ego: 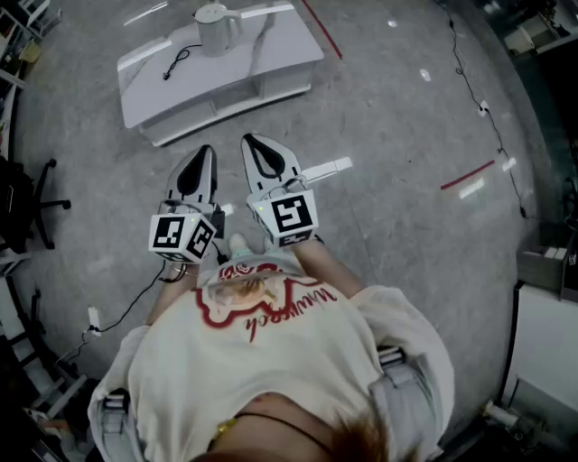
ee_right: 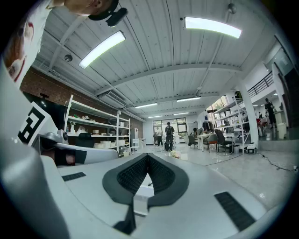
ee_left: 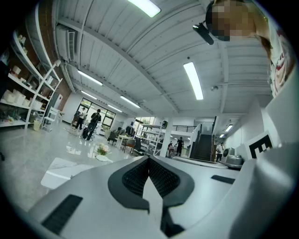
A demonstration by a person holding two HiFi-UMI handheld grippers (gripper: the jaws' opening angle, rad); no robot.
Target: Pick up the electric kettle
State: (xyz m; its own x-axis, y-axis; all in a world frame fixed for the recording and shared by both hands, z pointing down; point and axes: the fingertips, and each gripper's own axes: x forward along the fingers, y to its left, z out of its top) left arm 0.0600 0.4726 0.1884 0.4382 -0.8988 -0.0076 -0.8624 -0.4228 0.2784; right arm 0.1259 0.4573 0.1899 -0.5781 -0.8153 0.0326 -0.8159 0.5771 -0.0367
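Head view shows the tall white plastic electric kettle far off on the low white table — the left gripper and right gripper, both pinched together on nothing, are well apart from it — so the picking up is not yet begun.

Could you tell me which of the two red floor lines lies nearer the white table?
The upper red line, just past the table's right end; the lower red line lies far right.

White kettle; white, grey-veined table.
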